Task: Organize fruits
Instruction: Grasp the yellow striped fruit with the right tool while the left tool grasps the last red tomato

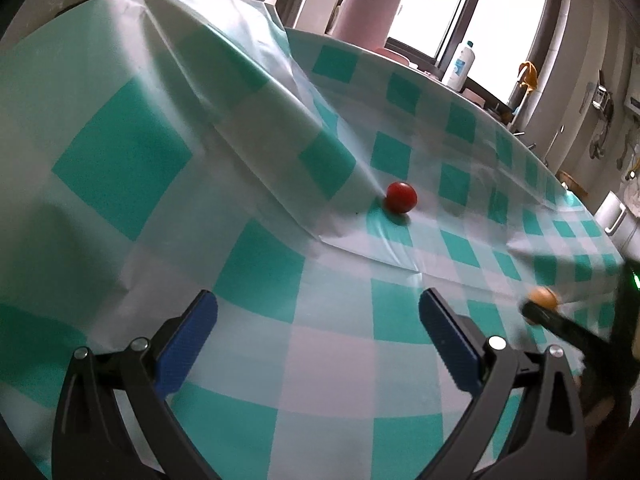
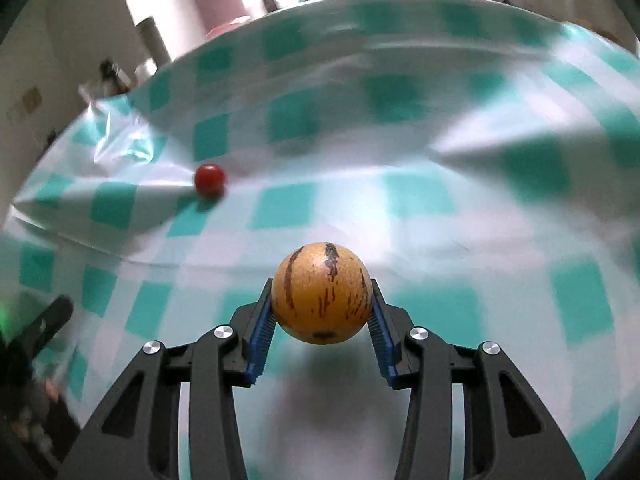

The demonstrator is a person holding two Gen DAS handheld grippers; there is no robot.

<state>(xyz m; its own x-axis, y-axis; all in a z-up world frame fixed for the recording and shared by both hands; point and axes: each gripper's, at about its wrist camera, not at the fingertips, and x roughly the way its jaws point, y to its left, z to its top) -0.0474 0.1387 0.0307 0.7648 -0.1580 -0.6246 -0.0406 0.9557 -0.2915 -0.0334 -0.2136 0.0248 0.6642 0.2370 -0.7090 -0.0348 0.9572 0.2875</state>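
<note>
Right tool point(image 2: 322, 312) clamped on orange striped fruit point(image 2: 322, 293), held above the checked desk point(image 2: 440, 216). Left tool point(image 1: 318, 320) wide open, empty. Red fruit point(image 1: 401, 197) rests mid-desk against a cloth fold.

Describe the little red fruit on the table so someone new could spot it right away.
Find the green-and-white checked tablecloth and its big raised fold. The red fruit sits at the fold's foot: small, smooth and plain red, unlike the larger brown-streaked orange fruit.
</note>
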